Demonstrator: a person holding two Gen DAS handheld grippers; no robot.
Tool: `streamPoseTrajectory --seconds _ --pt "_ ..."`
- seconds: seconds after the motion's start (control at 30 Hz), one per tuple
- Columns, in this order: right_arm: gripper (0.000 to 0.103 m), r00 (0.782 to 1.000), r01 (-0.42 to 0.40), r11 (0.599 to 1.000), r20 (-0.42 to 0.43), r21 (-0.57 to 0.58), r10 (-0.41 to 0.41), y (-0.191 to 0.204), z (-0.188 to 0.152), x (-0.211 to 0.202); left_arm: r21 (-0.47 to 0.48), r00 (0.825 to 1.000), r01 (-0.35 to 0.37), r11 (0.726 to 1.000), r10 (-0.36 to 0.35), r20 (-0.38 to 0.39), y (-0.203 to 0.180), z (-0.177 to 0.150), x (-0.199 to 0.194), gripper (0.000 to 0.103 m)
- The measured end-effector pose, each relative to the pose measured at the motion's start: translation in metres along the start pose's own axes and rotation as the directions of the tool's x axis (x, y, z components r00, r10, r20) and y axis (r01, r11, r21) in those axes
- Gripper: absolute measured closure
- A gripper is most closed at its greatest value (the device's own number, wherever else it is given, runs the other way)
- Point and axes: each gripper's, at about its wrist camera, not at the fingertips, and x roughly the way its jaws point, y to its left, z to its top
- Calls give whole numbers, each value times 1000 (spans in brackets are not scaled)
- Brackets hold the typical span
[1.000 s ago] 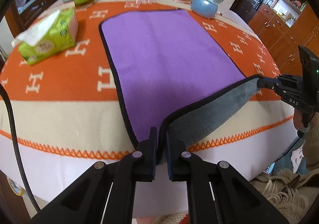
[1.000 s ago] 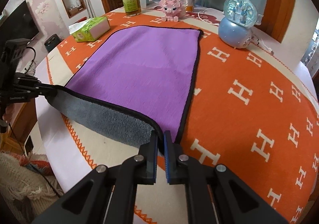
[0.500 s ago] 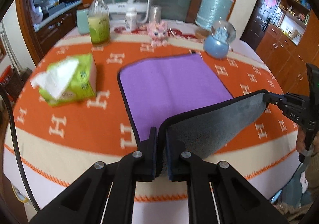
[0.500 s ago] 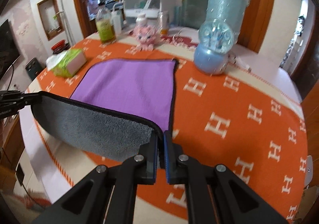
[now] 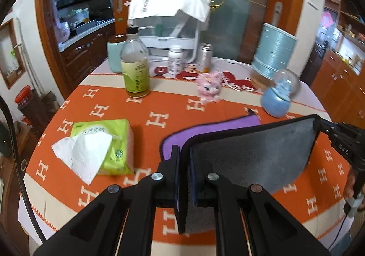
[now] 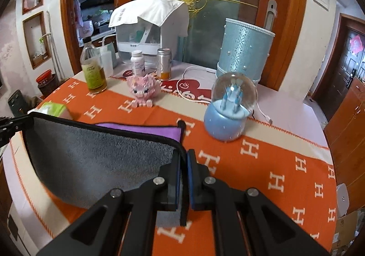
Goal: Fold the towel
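The towel (image 5: 255,153) is purple on top and grey underneath, with a black hem. My left gripper (image 5: 184,158) is shut on its near left corner. My right gripper (image 6: 184,160) is shut on its near right corner; it also shows at the right of the left wrist view (image 5: 324,126). The near edge hangs lifted between them, grey side (image 6: 95,155) facing me. Only a strip of the purple side (image 6: 141,129) still shows flat on the orange tablecloth (image 6: 273,164) behind it.
A green tissue pack (image 5: 102,146) lies left of the towel. Behind it stand a bottle (image 5: 135,66), a pink toy (image 6: 141,89), a blue snow globe (image 6: 230,110), a pale blue canister (image 6: 244,50) and a white cable (image 6: 189,87).
Both grippers have lifted the near towel edge higher and carried it toward the far side. Far less purple shows now, and the grey underside fills more of both views.
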Motion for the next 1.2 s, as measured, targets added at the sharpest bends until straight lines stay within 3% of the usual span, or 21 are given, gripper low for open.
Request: streamPoseTrajectory --seconds 0.23,0.63,1.2 --pt "97 999 50 999 -20 8 -50 14 23 40 -47 997 -71 996 69 -36 10 12 47 97" --pt "97 986 103 994 -135 19 -100 24 24 110 -56 986 -147 988 142 -90 16 12 114 97" --pt "97 973 128 991 -197 32 -120 25 18 150 -45 973 -196 980 189 -133 11 8 153 97"
